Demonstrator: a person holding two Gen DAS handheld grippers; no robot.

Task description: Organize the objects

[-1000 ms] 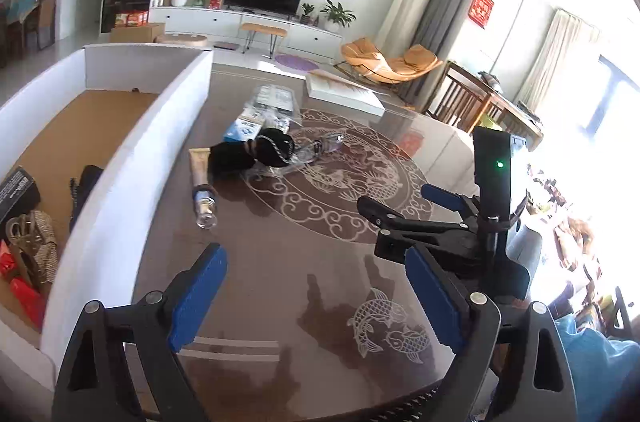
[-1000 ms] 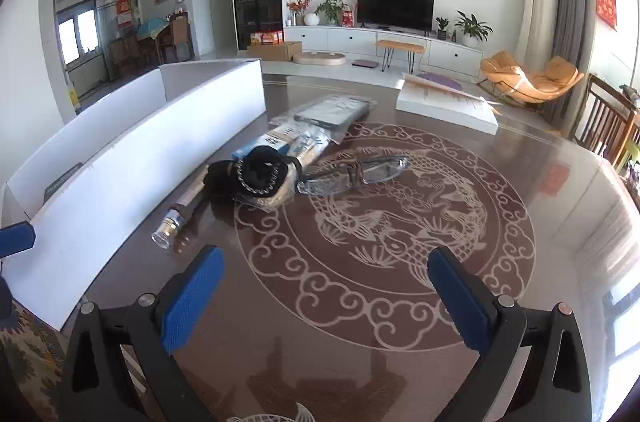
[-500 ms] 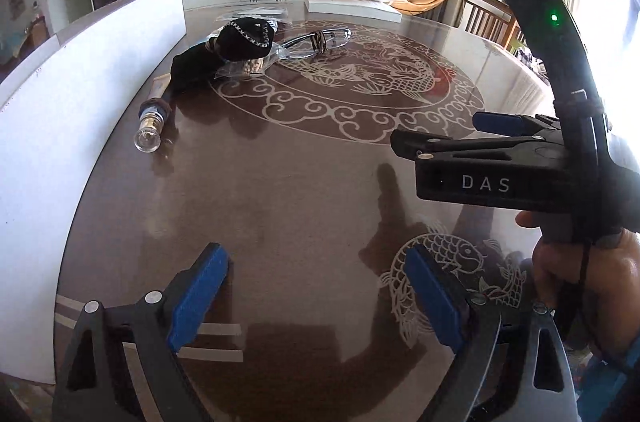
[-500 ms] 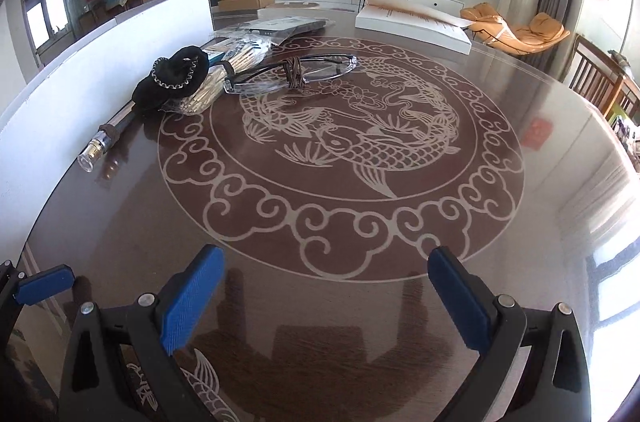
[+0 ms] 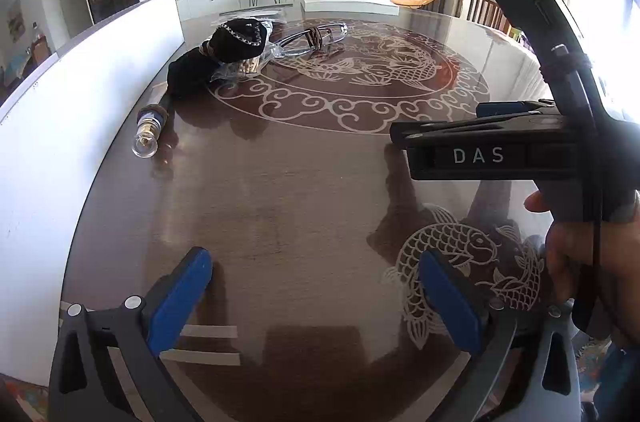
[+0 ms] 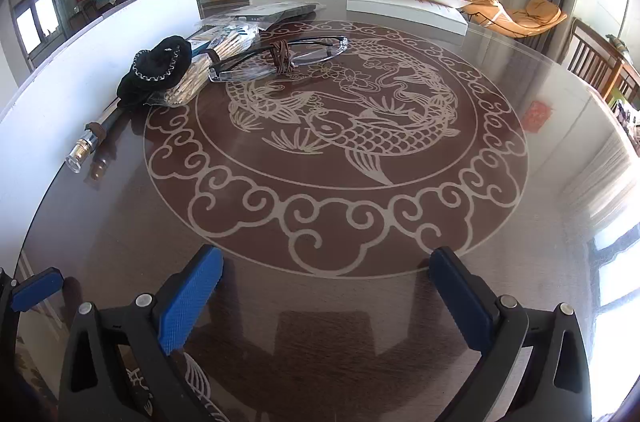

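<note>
A black scrunchie with a silver chain [image 5: 240, 38] [image 6: 160, 70] lies at the far left of the round table [image 5: 300, 182] on a clear packet of thin sticks [image 6: 212, 62]. Glasses [image 5: 316, 36] [image 6: 280, 58] with a brown hair tie [image 6: 282, 56] around them lie beside it. A tube with a clear cap [image 5: 150, 132] [image 6: 86, 146] rests along the white box wall [image 5: 80, 94] [image 6: 80, 62]. My left gripper [image 5: 316, 298] hovers low over bare table, its jaws opening, nothing between them. My right gripper [image 6: 324, 294] [image 5: 440, 122] stands open and empty to its right.
A flat white box [image 5: 348, 0] [image 6: 404, 6] and plastic-wrapped packages [image 6: 280, 10] lie at the table's far side. Wooden chairs [image 6: 600, 62] stand past the right rim. A hand [image 5: 592, 262] grips the right tool's handle.
Both grippers have sunk toward the table and tilted, so the box's inside has left the left view. The left jaws have spread a little wider.
</note>
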